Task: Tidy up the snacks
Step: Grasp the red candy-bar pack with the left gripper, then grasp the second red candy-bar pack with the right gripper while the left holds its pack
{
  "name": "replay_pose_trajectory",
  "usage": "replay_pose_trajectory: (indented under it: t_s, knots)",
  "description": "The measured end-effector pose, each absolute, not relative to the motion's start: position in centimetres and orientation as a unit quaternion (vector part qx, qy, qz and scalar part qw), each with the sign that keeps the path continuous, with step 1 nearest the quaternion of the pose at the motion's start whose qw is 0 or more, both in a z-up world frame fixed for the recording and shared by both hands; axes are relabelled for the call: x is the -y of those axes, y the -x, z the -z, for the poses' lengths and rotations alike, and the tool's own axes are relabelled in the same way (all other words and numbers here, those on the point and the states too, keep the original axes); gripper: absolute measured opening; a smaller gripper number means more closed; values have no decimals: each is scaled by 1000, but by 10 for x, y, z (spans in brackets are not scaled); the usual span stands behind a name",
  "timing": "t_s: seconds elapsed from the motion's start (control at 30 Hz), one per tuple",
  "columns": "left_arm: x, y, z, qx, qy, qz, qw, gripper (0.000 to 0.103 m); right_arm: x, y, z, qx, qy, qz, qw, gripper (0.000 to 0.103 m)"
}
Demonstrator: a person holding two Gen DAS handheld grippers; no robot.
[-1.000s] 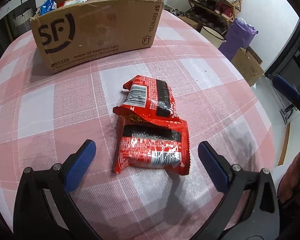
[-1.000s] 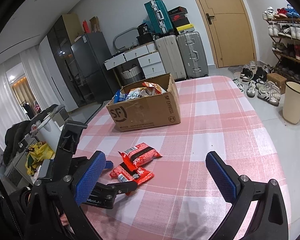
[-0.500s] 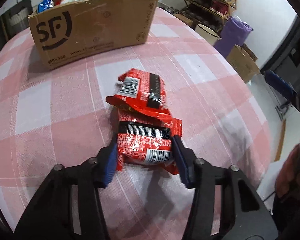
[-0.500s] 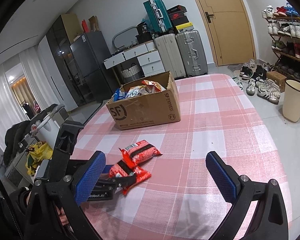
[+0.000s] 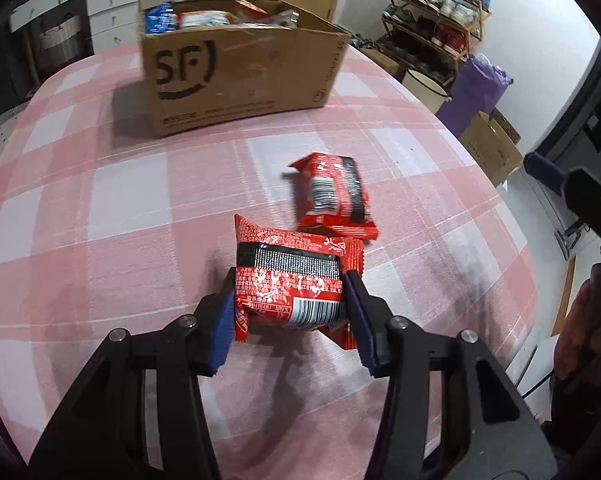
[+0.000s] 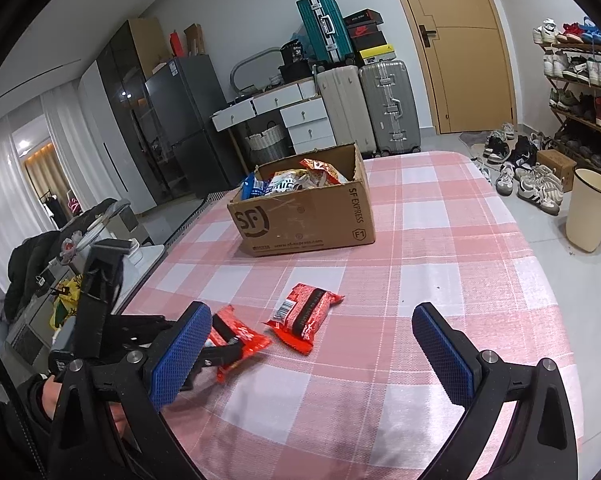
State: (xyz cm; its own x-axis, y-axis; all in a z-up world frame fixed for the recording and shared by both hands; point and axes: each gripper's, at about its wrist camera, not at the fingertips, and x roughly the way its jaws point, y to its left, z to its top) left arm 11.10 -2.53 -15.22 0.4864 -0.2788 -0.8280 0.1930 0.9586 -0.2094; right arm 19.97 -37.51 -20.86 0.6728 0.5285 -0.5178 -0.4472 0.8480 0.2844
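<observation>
Left gripper point(image 5: 290, 300) clamps a crinkly red foil snack packet point(image 5: 294, 276) that may slip before reaching the brown cardboard box point(image 5: 240, 76), right gripper point(image 6: 312, 356) spread wide.

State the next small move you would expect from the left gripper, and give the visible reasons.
Probably lift and carry toward the cardboard box. The left gripper is shut on the near red snack packet, the box already holds other snacks, and a second red packet lies on the checked tablecloth. The right gripper hangs open, holding nothing.
</observation>
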Motion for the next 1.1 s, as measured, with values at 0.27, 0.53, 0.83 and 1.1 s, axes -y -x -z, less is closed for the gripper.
replay_pose_trajectory:
  t_s: [0.27,0.53,0.83,1.1]
  knots:
    - [-7,-93,146,-476,61,119,869,47,359,-207,222,-328,-61,-267,904,102]
    - [-30,-87,147,-468,80,112,873,47,338,-226,244,-363,-53,-266,891,102]
    - [-53,-88,159,-471,103,109,869,48,312,-263,273,-409,-51,-263,872,102]
    - [-61,-90,166,-474,114,111,866,48,284,-290,288,-430,-34,-258,865,102]
